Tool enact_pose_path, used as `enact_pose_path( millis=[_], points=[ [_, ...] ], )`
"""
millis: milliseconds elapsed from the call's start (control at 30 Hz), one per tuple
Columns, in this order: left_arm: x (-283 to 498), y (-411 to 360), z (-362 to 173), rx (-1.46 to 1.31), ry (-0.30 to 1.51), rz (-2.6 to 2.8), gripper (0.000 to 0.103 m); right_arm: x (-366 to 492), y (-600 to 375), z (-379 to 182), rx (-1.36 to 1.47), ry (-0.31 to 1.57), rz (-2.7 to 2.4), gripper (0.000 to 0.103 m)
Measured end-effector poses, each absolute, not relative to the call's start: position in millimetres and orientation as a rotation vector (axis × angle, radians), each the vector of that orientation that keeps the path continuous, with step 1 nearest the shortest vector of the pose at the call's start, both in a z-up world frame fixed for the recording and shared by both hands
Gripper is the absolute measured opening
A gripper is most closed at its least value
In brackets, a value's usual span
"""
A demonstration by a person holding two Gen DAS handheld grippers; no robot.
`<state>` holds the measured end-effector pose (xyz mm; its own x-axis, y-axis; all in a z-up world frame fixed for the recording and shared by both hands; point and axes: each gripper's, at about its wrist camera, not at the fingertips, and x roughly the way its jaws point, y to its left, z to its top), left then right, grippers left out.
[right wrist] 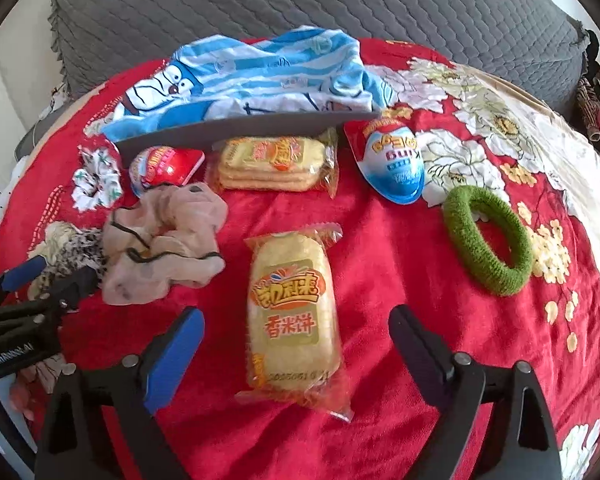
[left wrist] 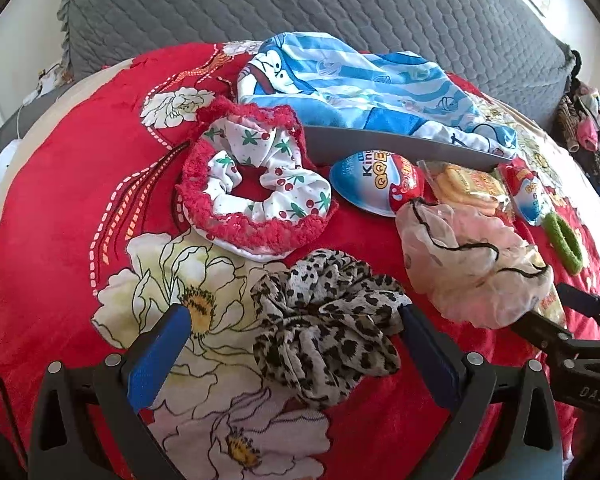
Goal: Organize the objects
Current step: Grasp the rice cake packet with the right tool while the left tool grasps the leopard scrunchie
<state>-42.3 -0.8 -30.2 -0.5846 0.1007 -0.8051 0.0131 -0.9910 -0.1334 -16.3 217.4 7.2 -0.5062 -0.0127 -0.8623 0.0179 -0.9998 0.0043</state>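
My left gripper (left wrist: pixel 296 316) is open, its jaws on either side of a leopard-print scrunchie (left wrist: pixel 324 328) on the red floral blanket. A cherry-print scrunchie with red trim (left wrist: pixel 256 196) lies behind it, a pale pink scrunchie (left wrist: pixel 472 264) to the right. My right gripper (right wrist: pixel 296 316) is open around a yellow rice-cracker packet (right wrist: pixel 292 324). A second cracker packet (right wrist: pixel 274 164), two Kinder eggs (right wrist: pixel 396 164) (right wrist: pixel 164 168) and a green hair ring (right wrist: pixel 486 240) lie beyond. The pink scrunchie (right wrist: pixel 164 240) sits left in the right wrist view.
A grey tray (left wrist: pixel 396 148) lined with blue striped cartoon cloth (left wrist: pixel 364 84) stands behind the objects; its rim also shows in the right wrist view (right wrist: pixel 244 128). A grey quilted cushion (left wrist: pixel 300 8) backs the bed. Clothes pile (left wrist: pixel 588 128) at far right.
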Motion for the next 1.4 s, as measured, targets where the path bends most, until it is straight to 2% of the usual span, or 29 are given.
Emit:
enact_pose_path(
  millis=[200, 600, 767, 800, 833, 933, 1033, 1167, 1300, 1400],
  points=[
    [-46.9, 3.2, -40.1, -1.449, -0.180, 2.711, 0.103, -21.2, 220.9, -1.0, 1.577, 0.013, -2.702, 0.091],
    [-57.4, 1.1, -49.8, -1.459, -0.229, 2.678, 0.103, -27.1, 223.2, -8.0, 1.608, 0.039, -2.696, 0.074],
    [-55.8, -0.9, -47.2, -1.458, -0.256, 2.666, 0.097, -28.9, 226.2, -6.6, 1.607, 0.027, -2.697, 0.065],
    [-55.1, -0.6, -47.0, -1.459, -0.250, 2.664, 0.094, -28.8, 226.4, -6.0, 1.603, 0.025, -2.696, 0.064],
    [-54.5, 0.5, -46.5, -1.455, -0.250, 2.651, 0.084, -28.9, 226.4, -5.4, 1.602, 0.026, -2.696, 0.062],
    [-51.4, 7.3, -44.2, -1.435, -0.175, 2.643, 0.067, -28.1, 225.7, -4.5, 1.597, 0.033, -2.692, 0.053],
    [-49.8, 12.3, -42.2, -1.423, -0.124, 2.635, 0.060, -27.9, 224.7, -3.2, 1.588, 0.047, -2.690, 0.043],
    [-49.9, 8.6, -40.9, -1.427, -0.143, 2.630, 0.049, -28.4, 225.8, -2.0, 1.587, 0.035, -2.687, 0.042],
    [-48.9, 5.7, -37.7, -1.404, -0.175, 2.626, 0.030, -27.8, 227.5, 0.5, 1.574, 0.014, -2.690, 0.041],
    [-47.6, 5.2, -35.2, -1.398, -0.186, 2.610, 0.023, -26.8, 228.3, 4.5, 1.557, -0.002, -2.695, 0.041]
  ],
)
